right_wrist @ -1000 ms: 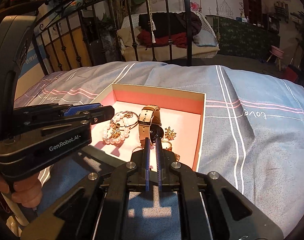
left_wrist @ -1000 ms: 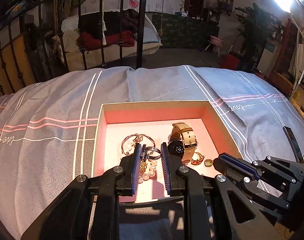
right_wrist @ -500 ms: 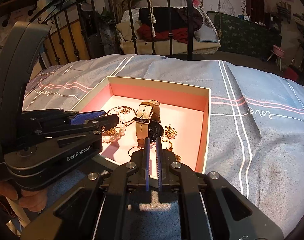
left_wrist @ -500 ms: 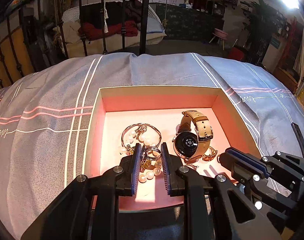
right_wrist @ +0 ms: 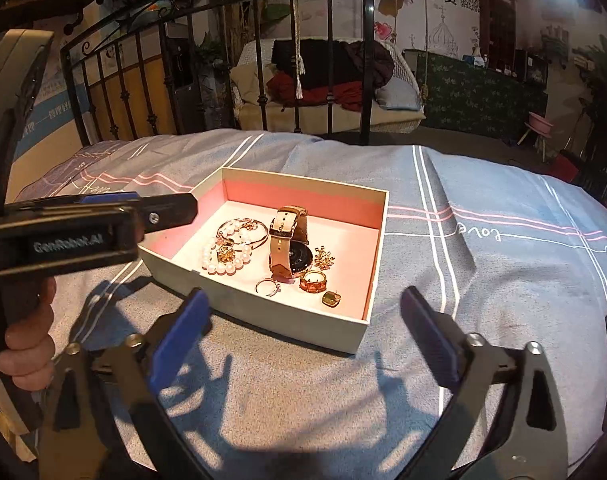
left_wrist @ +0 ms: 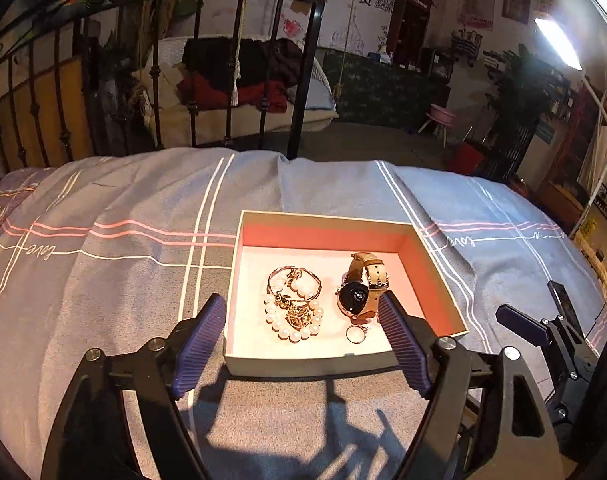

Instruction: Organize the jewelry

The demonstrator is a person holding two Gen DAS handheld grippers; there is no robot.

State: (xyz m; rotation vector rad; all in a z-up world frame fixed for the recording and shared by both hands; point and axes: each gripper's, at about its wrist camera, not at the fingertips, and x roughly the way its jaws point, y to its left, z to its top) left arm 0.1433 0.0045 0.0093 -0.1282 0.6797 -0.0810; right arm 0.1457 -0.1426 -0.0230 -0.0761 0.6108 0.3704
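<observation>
A shallow pink-lined box (left_wrist: 343, 224) (right_wrist: 287, 324) sits on the grey striped bedspread. It holds a pearl bracelet (left_wrist: 293, 320) (right_wrist: 223, 260), a gold bangle (left_wrist: 293, 280), a tan-strapped watch (left_wrist: 361, 286) (right_wrist: 285, 240), a thin ring (left_wrist: 356, 334) (right_wrist: 267, 286), a wide gold ring (right_wrist: 313, 280), a flower brooch (right_wrist: 324, 257) and a green pendant (right_wrist: 330, 299). My left gripper (left_wrist: 303, 344) is open and empty, straddling the box's near edge. My right gripper (right_wrist: 303, 336) is open and empty in front of the box.
The grey bedspread (left_wrist: 123, 280) runs to a black iron bed rail (left_wrist: 303, 60) at the back. The right gripper's fingers (left_wrist: 523, 326) show at the right of the left wrist view. The left gripper's body (right_wrist: 75, 232) and the holding hand fill the left of the right wrist view.
Both grippers have opened wide and pulled back from the box. The jewelry the left jaws were over now lies free in the box.
</observation>
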